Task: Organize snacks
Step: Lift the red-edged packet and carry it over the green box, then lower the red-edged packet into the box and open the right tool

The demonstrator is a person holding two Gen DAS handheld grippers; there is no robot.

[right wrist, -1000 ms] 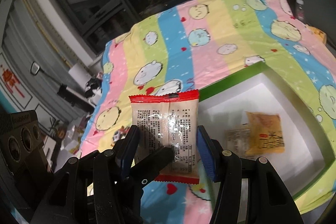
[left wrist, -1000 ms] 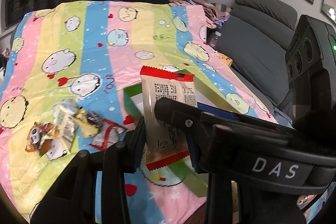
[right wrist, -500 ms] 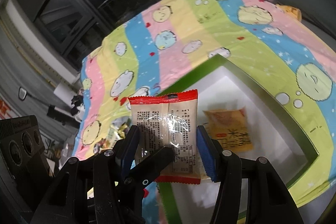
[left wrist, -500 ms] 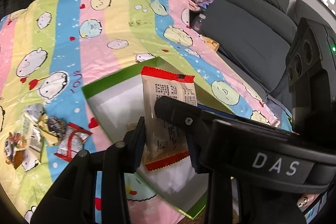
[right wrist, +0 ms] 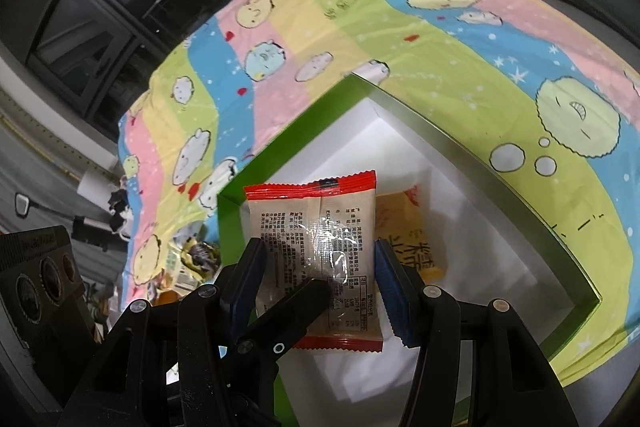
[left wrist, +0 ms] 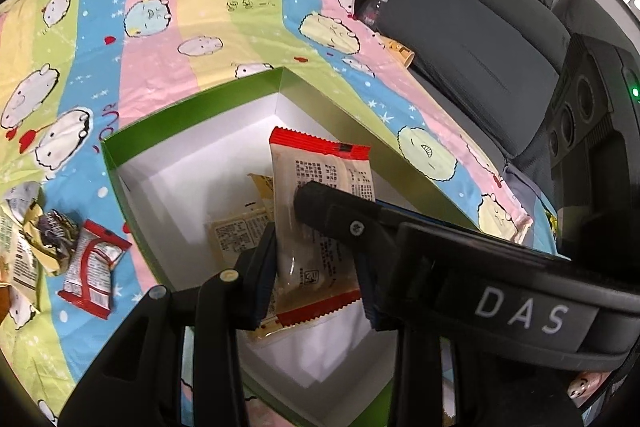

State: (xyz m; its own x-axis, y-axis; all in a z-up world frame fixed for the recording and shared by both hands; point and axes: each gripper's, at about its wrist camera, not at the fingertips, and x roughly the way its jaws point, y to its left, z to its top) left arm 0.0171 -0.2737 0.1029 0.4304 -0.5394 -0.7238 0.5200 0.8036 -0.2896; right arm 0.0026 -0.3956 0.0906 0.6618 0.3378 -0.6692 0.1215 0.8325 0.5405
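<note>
We look down from close above the green box [left wrist: 192,111] in both wrist views, sharing its white inside and the striped blanket [right wrist: 400,39].

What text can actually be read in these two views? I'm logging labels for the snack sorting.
"DAS": white letters on the black gripper body crossing the left wrist view.
"OUR": red letters on the striped sheet.
Held red-edged snack packet: dense small print, unreadable.
Orange packet in the green box: large characters, partly hidden, unreadable.
Loose snacks: print too small.
</note>
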